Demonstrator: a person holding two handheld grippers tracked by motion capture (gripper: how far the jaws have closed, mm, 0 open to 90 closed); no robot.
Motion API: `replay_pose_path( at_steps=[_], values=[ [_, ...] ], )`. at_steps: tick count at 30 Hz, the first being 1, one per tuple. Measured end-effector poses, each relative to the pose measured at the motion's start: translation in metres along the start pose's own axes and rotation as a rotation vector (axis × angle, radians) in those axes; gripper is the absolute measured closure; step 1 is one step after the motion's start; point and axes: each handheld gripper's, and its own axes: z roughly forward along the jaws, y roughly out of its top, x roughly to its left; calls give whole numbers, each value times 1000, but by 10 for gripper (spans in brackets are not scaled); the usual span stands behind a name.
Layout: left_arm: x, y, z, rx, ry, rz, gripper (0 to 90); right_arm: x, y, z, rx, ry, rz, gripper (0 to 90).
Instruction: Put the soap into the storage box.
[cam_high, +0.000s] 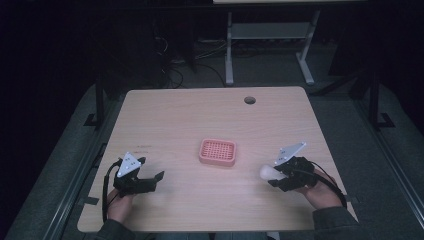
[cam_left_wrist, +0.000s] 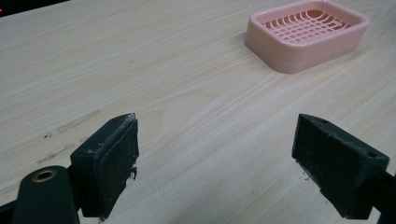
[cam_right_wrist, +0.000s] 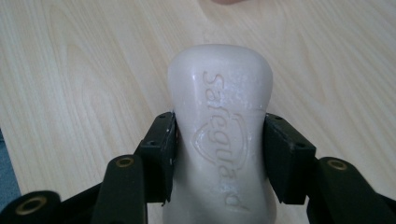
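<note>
- Right gripper (cam_high: 274, 176) is sitting at the near right of the wooden table (cam_high: 180, 115), with the person's right hand (cam_high: 320, 192) wrapped around its body and a sleeve showing at the bottom edge of the high view.
- Its two black jaws are clamping a white bar of soap (cam_right_wrist: 220, 135) by its long sides; in the right gripper view the bar is sticking out forward past the jaws, its embossed face with the word "Safeguard" turned up towards the camera.
- From above, the soap (cam_high: 267, 172) is showing as a pale rounded shape at the gripper's left tip, pointing toward the middle of the table; whether it is touching the tabletop I cannot tell.
- Left gripper (cam_high: 156, 179) is lying at the near left of the table, held by the left hand (cam_high: 119, 204), with its jaws spread wide apart and gripping nothing.
- In the left gripper view bare wood is showing between those jaws, which are hovering low over or resting on the surface.
- A pink soap dish (cam_high: 218, 152) with a slotted grid floor is sitting near the centre of the table, between the two grippers and a little farther away than both.
- Seen from the left gripper, the dish (cam_left_wrist: 306, 35) is lying far and to the right, with nothing in it.
- A round cable hole (cam_high: 249, 100) is showing near the far edge of the table.
</note>
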Motion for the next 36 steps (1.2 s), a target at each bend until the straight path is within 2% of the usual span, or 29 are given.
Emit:
replay_pose_path(
  at_steps=[8, 13, 16, 28, 31, 36],
  values=[
    [0, 0, 0, 5, 3, 6, 144, -5, 18, 6, 11, 18, -28, 486],
    [-1, 0, 0, -4, 6, 7, 144, -6, 24, 9, 18, 27, -42, 486],
    [-1, 0, 0, 0, 3, 7, 144, -9, 27, 8, -3, 36, -37, 486],
    [-1, 0, 0, -2, 1, 10, 144, -12, 46, 8, 0, 40, -68, 490],
    [-2, 0, 0, -6, 3, 8, 144, -12, 52, 11, 3, 58, -78, 491],
    [-1, 0, 0, -2, 3, 6, 144, -15, 58, 12, -9, 61, -84, 491]
  ],
)
